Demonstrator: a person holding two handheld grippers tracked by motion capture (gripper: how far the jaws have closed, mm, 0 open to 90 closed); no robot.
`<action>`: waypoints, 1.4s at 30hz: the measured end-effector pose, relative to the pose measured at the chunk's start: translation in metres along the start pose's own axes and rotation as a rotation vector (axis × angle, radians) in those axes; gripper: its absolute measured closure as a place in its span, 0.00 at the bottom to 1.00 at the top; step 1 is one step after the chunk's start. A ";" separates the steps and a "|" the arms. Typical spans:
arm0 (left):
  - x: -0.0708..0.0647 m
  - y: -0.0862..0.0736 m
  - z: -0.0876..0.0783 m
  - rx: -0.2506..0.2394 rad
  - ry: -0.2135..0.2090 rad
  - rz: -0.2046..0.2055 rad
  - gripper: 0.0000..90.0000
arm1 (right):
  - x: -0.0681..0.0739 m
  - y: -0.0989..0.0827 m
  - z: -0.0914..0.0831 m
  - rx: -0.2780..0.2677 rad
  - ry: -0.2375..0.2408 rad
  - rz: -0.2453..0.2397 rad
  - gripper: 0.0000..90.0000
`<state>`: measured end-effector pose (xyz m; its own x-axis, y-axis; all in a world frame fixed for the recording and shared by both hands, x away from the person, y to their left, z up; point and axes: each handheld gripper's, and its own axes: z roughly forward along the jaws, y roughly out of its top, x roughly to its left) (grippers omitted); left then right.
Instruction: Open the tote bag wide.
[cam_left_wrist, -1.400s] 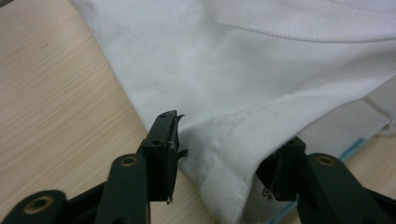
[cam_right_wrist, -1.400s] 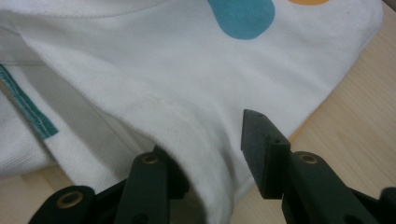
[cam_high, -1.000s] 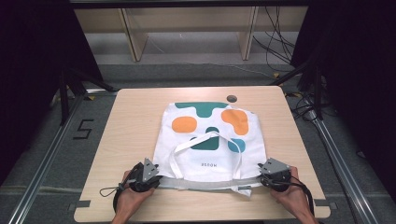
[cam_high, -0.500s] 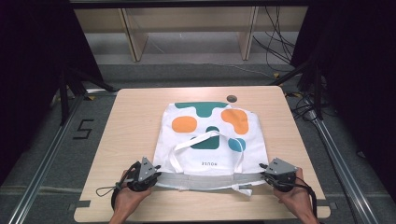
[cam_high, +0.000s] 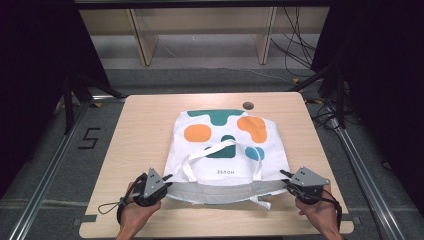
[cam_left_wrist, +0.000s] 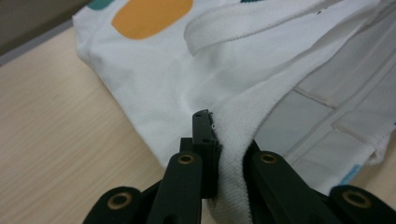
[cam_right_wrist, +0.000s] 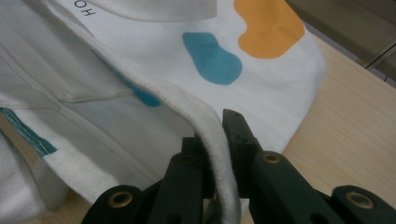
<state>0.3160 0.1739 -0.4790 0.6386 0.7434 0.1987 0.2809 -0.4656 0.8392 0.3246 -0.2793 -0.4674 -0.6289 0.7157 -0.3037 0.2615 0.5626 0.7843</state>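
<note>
Tote bag (cam_high: 225, 145) laid flat on the counter (cam_high: 135, 130), printed side up; its near hem is pinched at each corner by the left claw (cam_high: 167, 179) and right claw (cam_high: 284, 176); next, an even, simultaneous lift is judged necessary.

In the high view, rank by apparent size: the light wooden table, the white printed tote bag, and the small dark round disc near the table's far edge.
1. Light wooden table, largest.
2. White printed tote bag, covering the table's middle.
3. Small dark round disc, smallest by far.
</note>
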 end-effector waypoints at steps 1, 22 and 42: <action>0.000 0.002 -0.002 -0.018 0.002 0.005 0.95 | 0.000 0.001 -0.002 -0.007 -0.002 0.010 0.95; 0.016 0.069 -0.046 -0.233 0.068 0.038 0.96 | -0.030 0.058 -0.037 -0.181 -0.025 -0.009 0.98; 0.021 0.126 -0.097 -0.441 0.102 0.048 0.96 | -0.043 0.115 -0.107 -0.324 -0.080 -0.057 0.98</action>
<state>0.2950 0.1777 -0.3200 0.5631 0.7798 0.2735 -0.0937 -0.2686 0.9587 0.3034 -0.2899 -0.3066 -0.5729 0.7243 -0.3835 -0.0268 0.4511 0.8921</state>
